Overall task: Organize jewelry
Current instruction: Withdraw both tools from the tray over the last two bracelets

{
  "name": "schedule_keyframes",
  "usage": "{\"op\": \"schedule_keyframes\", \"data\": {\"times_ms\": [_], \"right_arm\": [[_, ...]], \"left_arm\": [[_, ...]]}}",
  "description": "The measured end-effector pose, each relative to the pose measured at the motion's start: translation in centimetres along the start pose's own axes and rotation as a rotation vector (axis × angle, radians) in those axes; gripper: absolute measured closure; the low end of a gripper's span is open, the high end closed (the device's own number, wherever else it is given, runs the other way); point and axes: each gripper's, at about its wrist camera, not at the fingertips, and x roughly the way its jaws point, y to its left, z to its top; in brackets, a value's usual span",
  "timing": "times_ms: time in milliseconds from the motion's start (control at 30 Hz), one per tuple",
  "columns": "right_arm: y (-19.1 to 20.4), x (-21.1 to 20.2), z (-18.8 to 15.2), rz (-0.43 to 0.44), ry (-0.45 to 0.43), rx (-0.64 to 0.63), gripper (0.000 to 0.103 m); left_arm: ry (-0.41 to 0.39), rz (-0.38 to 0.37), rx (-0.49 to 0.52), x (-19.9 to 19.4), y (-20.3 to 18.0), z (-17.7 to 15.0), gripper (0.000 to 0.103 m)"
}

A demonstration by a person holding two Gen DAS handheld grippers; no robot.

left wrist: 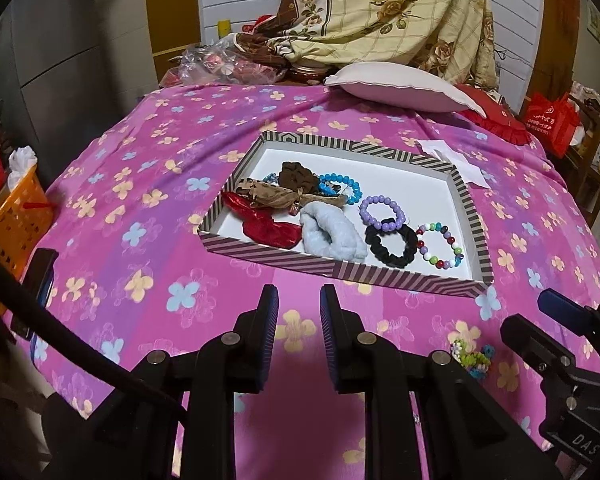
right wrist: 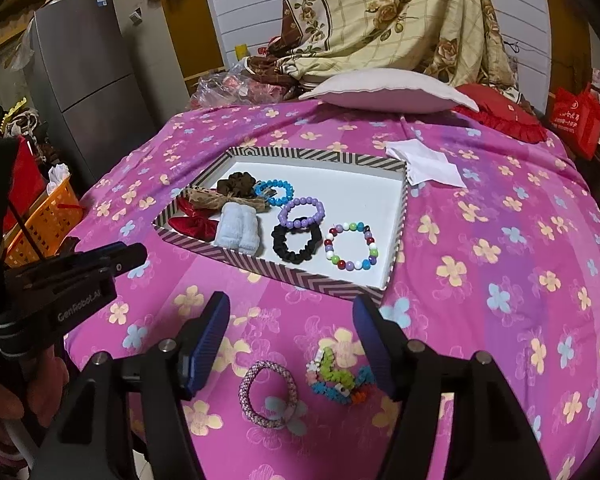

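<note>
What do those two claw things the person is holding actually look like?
Both are matte black plastic tongs. The left gripper and right gripper each carry two fingers faced with ribbed dark-blue pads and round silver pivot bolts. White "GenRobot.AI" lettering marks one body, and a black cable trails off the left one.

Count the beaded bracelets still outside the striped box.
2, both on the pink bedspread in front of the striped box, between the right gripper's fingers: a pink-purple beaded ring on the left, a multicolored beaded bracelet on the right. More may be hidden.
</note>
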Motion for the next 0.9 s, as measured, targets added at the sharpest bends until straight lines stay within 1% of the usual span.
{"op": "schedule_keyframes", "data": {"times_ms": [433,900], "right_arm": [[0.3,-0.9,-1.0,-0.009,0.01,0.001,0.031],[0.4,-1.6,-1.6,-0.011,0.003,-0.003,0.03]], "left_arm": [[0.001,0.003,0.004,-1.2,-0.6,-1.7,0.061],[-0.002,-0.003,0.019,-2.3,-1.3,-2.5,0.061]]}}
